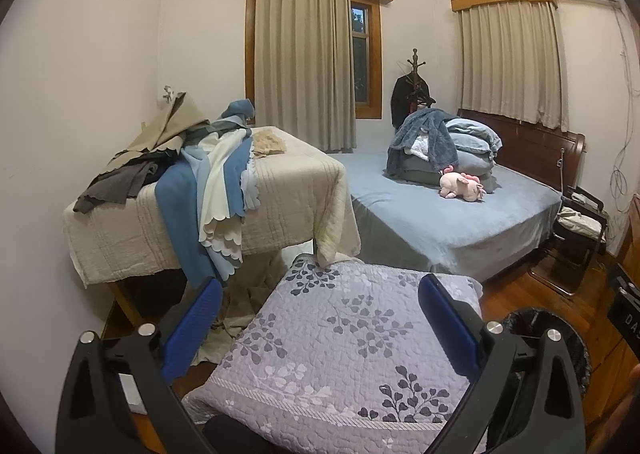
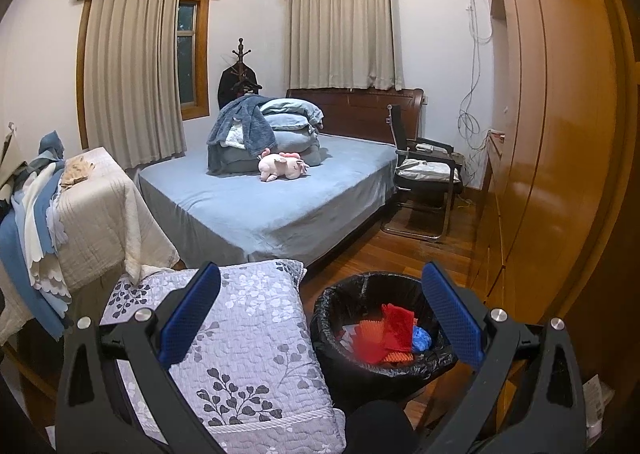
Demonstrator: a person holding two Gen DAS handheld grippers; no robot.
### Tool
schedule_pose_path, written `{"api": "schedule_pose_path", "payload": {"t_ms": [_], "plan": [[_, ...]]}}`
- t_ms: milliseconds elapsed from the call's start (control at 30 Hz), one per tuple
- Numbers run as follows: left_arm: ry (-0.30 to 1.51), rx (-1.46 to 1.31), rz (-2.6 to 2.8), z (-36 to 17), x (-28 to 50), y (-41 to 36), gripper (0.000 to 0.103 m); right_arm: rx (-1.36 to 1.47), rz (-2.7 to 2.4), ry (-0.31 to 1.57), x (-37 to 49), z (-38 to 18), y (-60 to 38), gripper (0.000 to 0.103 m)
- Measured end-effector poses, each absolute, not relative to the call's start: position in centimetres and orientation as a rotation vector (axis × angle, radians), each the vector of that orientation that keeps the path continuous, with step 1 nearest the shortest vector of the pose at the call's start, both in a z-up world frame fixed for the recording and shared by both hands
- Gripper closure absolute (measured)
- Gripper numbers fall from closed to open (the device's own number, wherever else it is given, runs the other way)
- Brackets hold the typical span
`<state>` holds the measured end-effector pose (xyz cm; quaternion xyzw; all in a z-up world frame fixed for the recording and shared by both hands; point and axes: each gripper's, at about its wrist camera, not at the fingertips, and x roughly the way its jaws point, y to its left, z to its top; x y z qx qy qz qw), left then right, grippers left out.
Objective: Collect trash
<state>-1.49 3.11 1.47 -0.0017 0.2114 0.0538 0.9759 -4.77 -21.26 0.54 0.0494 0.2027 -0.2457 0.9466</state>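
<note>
A black-lined trash bin [image 2: 332,318] stands on the wooden floor beside a lilac quilted cushion [image 2: 240,334]. Inside it lie red and orange scraps [image 2: 384,338] and a blue scrap [image 2: 422,338]. My right gripper [image 2: 320,314] hangs open above the bin's left rim, nothing between its blue pads. In the left wrist view my left gripper [image 1: 320,318] is open over the same cushion [image 1: 340,350], also holding nothing. Only a dark edge of the bin [image 1: 532,324] shows at the lower right there.
A table under a cream cover [image 1: 280,205] carries a heap of cloths [image 1: 200,173] at left. The blue bed [image 2: 272,201] holds stacked bedding and a pink plush toy [image 2: 282,167]. A black chair [image 2: 428,173] and wooden wardrobe [image 2: 560,133] stand at right.
</note>
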Motion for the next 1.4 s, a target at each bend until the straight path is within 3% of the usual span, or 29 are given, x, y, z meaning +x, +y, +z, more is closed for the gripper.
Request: {"api": "schedule_pose_path", "payload": {"t_ms": [1400], "plan": [[0.435, 0.001, 0.105, 1.06, -0.76, 2.96, 0.006, 0.112, -0.513, 0.423, -4.23, -0.44, -21.52, 0.005]]}}
